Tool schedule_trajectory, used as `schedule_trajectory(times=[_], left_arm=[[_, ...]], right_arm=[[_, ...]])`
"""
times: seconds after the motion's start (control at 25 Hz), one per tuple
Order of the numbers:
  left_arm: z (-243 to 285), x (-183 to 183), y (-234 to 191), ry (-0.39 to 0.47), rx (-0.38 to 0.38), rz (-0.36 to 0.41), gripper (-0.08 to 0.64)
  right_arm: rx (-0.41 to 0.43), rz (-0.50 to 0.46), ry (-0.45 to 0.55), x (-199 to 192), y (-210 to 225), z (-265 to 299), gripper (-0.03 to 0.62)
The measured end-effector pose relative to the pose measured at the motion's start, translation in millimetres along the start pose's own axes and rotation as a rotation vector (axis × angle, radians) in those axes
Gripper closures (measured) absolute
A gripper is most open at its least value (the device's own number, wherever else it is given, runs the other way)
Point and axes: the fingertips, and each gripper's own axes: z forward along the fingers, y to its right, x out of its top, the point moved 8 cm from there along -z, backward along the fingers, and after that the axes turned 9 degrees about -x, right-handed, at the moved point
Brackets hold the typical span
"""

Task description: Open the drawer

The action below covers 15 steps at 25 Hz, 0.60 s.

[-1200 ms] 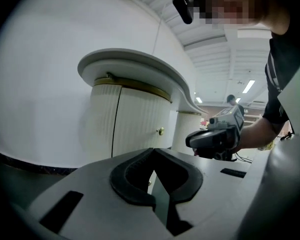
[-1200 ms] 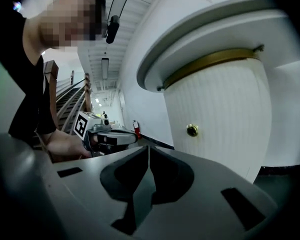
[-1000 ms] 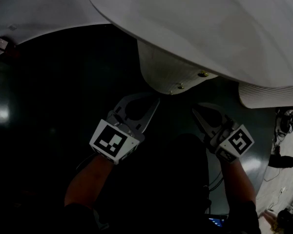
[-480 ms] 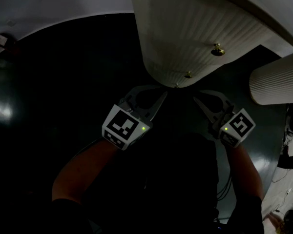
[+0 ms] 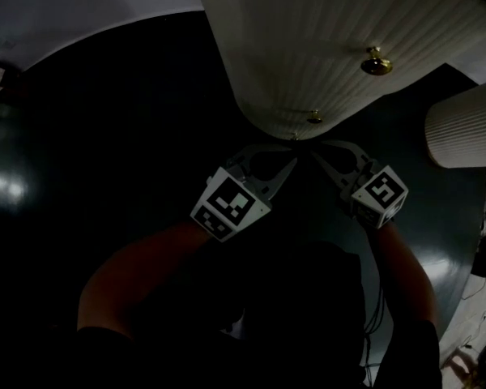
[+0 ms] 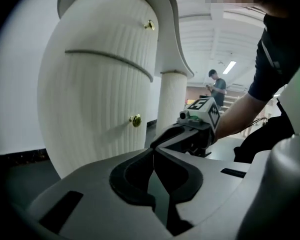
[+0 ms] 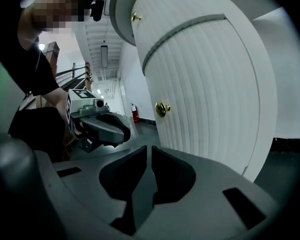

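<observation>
I find the left gripper [image 6: 154,152] and right gripper [image 7: 149,151] pressed together, empty. The drawer knob [image 7: 162,108] sits ahead, slightly above-right of the right tips. I judge that hand nearer.

The ribbed cabinet [image 5: 324,47] runs off the head view's top edge.

The floor [image 5: 81,136] was dark and shiny, and spots of light shone on it. A plain white wall [image 5: 65,14] stood behind, with a dark strip [image 6: 20,156] along its foot. A big white cabinet [image 5: 308,47] with ribbed sides stood in front of the wall. A round white post [image 5: 470,128] stood just beside it. Farther off was a bright hall with long lamps [image 7: 104,54] on the ceiling, a stair rail [image 7: 70,73] and a red fire extinguisher [image 7: 134,114].
</observation>
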Motion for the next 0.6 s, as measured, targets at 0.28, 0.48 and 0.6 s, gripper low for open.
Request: schedule_trajectory(times=[0.28,0.48,0.6], left_arm=[[15,-39,-16,0.042,0.045,-0.041,0.546],[27,-63,-28,0.025,0.077,-0.038,0.542],[41,-69,-34,0.014,0.098,-0.001,0.493]], right_arm=[[0.015,-0.078,-0.014,-33,11,27,0.574],[-0.005,-0.050,-0.055,-67,16,42,0.572],[-0.024,-0.059,-0.085,-83,20,48,0.572]])
